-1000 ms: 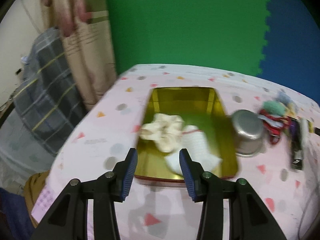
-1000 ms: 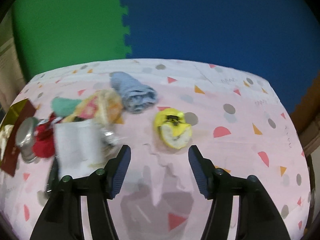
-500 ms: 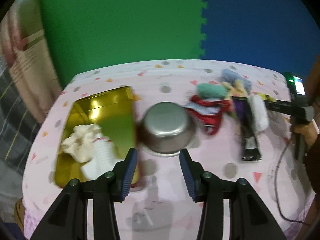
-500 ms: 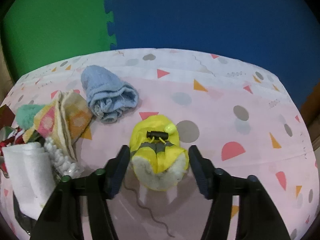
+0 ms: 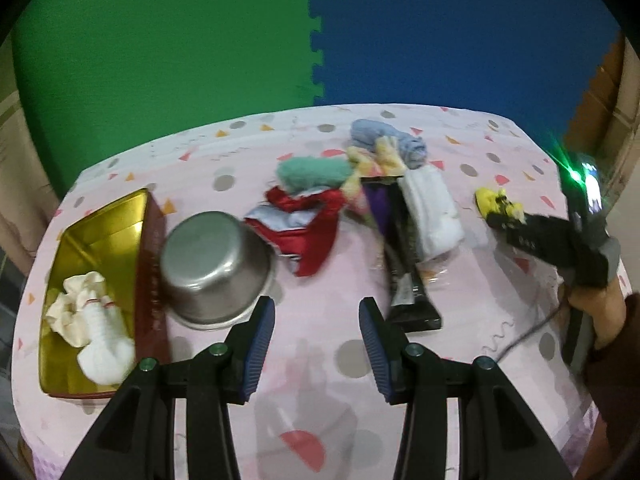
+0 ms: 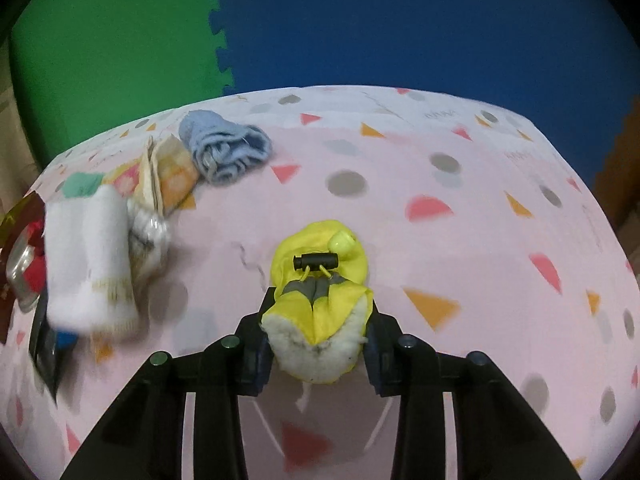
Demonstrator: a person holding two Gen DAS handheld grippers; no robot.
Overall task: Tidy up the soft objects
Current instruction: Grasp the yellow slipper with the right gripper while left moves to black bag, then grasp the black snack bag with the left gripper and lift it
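Right gripper (image 6: 318, 344) sits low over the pink table (image 6: 480, 240), jaws closing on the yellow fleece-lined pouch (image 6: 316, 292) — the pouch's fluffy near end is already between the pads and looks pinched on both sides. The pouch's long axis runs straight away from this gripper toward the table's far edge, toggle end farthest, so the jaws cross it at its near end. It lies toward the table's right side, well apart from the gold tin (image 5: 96, 256) at the left edge.

Left gripper (image 5: 316, 340) hangs wide open and empty near the front edge, pointing between the steel bowl (image 5: 214, 264) and the black packet (image 5: 404, 264). The tin lies off to its left, holding cream and white cloths (image 5: 90, 316). The rest of the soft pile — red cloth (image 5: 308, 232), teal cloth (image 5: 312, 172), blue towel (image 6: 224, 150), white roll (image 6: 88, 260) — sits mid-table between the two grippers.

Judgement: the right hand is plainly the one on the pouch; getting it to the tin means carrying it leftward across the pile and bowl.
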